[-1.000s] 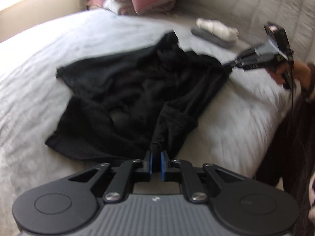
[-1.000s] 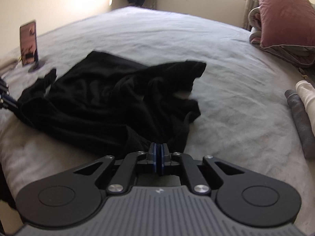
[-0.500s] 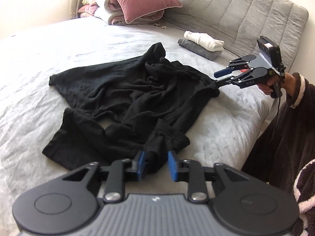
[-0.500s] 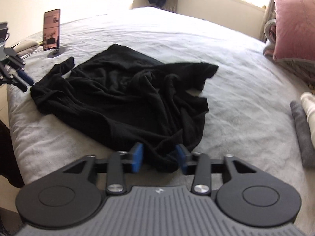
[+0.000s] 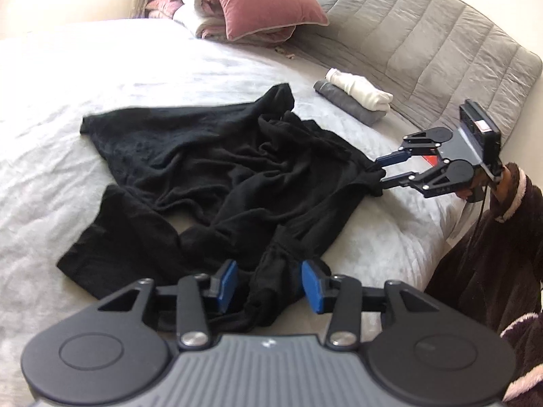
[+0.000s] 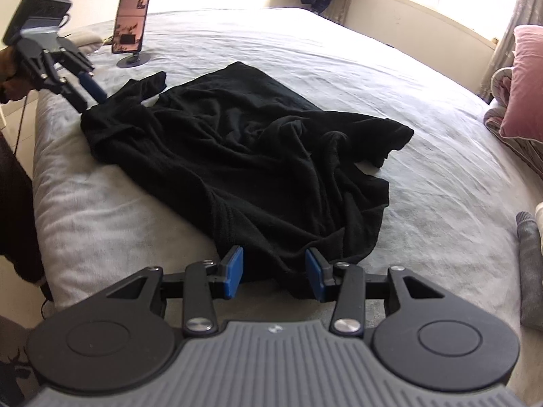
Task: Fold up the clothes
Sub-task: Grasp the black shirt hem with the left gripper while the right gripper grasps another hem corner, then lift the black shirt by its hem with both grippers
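Garment: a black garment (image 5: 217, 176) of soft, matte knit lay crumpled on the bed, creased into many folds at its middle, with one flatter flap spread toward the left in the left wrist view.
Garment edges: its near hem bunched into a thick roll at each gripper; a narrow strip (image 6: 146, 84) stuck out toward the phone.
Left gripper: the left gripper (image 5: 268, 285) had just been opening; its blue pads (image 5: 228, 283) stood apart on either side of a hanging fold of black cloth, not pressing it.
Right gripper: the right gripper (image 6: 275, 273) had also just parted its jaws; the blue pads (image 6: 234, 271) flanked the garment's edge without clamping it.
Hand pose: both grippers pointed downward at the bed's near edge, at opposite ends of the garment; a hand (image 5: 505, 179) in a dark fleecy sleeve with a pale cuff held the right one.
Bed: a pale grey, lightly wrinkled cover (image 5: 101, 68), with broad open surface beyond the garment.
Surroundings: a quilted grey headboard (image 5: 424, 44), a pink velvet pillow (image 5: 264, 0) on folded bedding, a white roll (image 5: 358, 90) on a grey folded piece (image 5: 342, 103), well apart from the garment.
Phone: a phone (image 6: 131, 20) upright on a round stand near the bed's corner.
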The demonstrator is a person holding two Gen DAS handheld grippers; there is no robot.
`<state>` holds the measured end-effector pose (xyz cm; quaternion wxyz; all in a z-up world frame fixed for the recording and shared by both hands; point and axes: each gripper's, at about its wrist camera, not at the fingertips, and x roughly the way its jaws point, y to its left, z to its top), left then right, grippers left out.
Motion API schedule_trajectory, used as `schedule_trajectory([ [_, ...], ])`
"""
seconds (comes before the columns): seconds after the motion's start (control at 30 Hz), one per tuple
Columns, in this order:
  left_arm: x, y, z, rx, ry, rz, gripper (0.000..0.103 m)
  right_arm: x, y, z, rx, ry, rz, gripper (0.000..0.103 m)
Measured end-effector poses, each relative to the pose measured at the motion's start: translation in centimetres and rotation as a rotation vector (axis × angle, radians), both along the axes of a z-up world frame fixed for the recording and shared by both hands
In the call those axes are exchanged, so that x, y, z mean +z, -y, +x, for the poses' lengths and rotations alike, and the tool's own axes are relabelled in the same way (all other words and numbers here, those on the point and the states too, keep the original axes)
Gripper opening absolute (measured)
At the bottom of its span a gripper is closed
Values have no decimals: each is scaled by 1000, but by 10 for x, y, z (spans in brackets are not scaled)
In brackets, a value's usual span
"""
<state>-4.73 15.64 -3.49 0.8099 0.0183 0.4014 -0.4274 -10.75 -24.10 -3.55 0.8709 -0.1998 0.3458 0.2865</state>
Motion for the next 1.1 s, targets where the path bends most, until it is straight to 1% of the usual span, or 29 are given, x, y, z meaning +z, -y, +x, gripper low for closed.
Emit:
schedule_trajectory([
  [0.13,-12,6,5,26,-48,22,38,1,0,-4,36,3,-24,45],
  [0.2,-18,9,5,34,-60,47,30,0,-1,-5,50,8,-49,45],
  [0.27,-19,10,2,38,-54,49,27,-2,-3,-8,68,11,-89,45],
  [0.33,-20,10,-1,42,-46,50,21,-3,-5,-11,85,20,-121,45],
  [0.37,-20,9,-2,40,-48,40,16,-3,-5,-12,92,27,-132,45],
  [0.4,-21,9,-5,36,-47,34,13,-4,-6,-13,97,37,-145,45],
  [0.47,-21,9,-10,26,-38,35,12,-9,-11,-15,102,71,-185,45],
  [0.67,-23,18,-31,-24,4,92,11,-28,-26,-21,143,144,-354,45],
  [0.73,-23,22,-38,-34,32,121,11,-31,-30,-24,152,170,-376,45],
  [0.83,-22,26,-46,-50,66,142,13,-35,-35,-30,160,201,-385,38],
  [0.9,-22,29,-50,-50,86,152,13,-37,-38,-34,169,212,-381,28],
  [0.93,-22,30,-50,-44,92,157,13,-38,-39,-36,172,209,-374,17],
  [0.97,-22,31,-51,-31,96,163,13,-39,-38,-36,169,201,-362,9],
  [1.07,-21,34,-50,33,95,175,8,-41,-37,-34,110,183,-332,3],
  [1.1,-21,35,-49,61,97,172,7,-41,-35,-32,84,175,-310,3],
])
